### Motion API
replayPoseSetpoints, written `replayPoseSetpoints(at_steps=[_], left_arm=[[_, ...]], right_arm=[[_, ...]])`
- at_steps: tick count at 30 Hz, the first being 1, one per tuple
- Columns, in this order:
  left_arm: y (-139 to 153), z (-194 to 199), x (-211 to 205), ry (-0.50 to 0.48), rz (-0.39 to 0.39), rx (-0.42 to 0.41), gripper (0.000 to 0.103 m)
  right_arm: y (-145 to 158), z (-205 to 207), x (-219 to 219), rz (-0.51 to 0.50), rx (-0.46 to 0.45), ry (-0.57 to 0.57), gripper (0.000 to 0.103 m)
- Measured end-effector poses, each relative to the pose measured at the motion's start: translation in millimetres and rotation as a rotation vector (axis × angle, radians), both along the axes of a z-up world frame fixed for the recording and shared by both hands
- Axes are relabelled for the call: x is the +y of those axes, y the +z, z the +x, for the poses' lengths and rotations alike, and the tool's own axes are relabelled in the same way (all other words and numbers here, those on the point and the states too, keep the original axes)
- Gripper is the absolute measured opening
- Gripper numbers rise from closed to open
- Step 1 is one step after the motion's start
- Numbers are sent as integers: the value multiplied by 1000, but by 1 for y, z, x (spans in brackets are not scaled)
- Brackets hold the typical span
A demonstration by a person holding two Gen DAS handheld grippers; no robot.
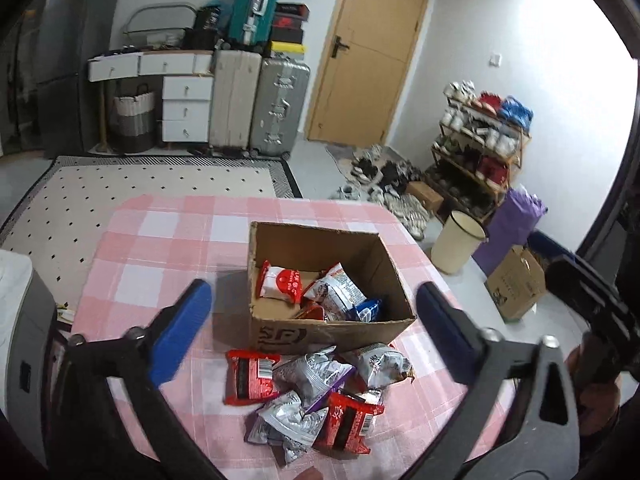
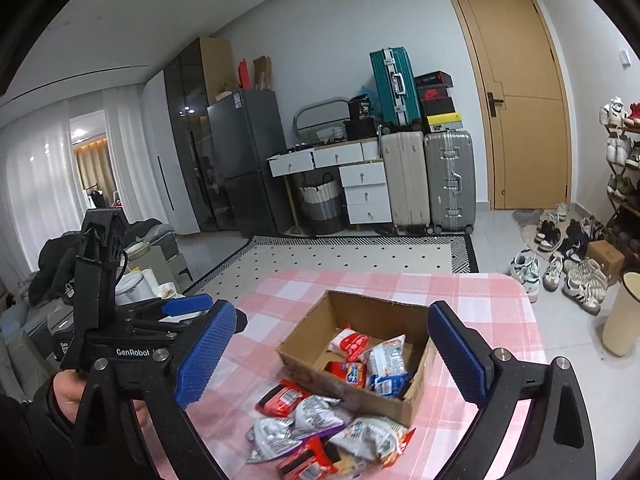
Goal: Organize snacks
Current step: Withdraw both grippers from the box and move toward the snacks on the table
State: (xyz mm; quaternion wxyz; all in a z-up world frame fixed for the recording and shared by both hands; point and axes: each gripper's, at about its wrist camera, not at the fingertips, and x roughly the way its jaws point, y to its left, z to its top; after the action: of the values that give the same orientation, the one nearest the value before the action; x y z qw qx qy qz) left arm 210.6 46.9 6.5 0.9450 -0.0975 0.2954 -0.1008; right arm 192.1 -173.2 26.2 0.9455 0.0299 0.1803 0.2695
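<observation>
The open brown cardboard box (image 1: 320, 292) sits mid-table on the pink-and-white checked cloth (image 1: 168, 240), with bare cloth around it on the left and far sides. Several crinkly foil packets lie inside; a loose heap of silver and red snack packets (image 1: 316, 396) lies just before its near wall. The left gripper (image 1: 316, 332) and the right gripper (image 2: 332, 360) hover above, blue ribbed pads wide apart, empty.
</observation>
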Motion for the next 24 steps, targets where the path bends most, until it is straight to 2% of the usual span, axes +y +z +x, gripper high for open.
replayPoseSetpoints(at_steps=[3, 11, 15, 24], left_arm=[[6, -23, 2, 5, -9, -30, 102], [3, -73, 7, 19, -21, -72, 102], [-15, -95, 9, 34, -14, -85, 102], [-72, -117, 19, 49, -18, -6, 102]], right_arm=[[-2, -21, 1, -12, -27, -4, 100], [-21, -58, 7, -21, -19, 26, 101], [-36, -72, 9, -14, -11, 45, 102], [-87, -77, 11, -34, 84, 56, 102]])
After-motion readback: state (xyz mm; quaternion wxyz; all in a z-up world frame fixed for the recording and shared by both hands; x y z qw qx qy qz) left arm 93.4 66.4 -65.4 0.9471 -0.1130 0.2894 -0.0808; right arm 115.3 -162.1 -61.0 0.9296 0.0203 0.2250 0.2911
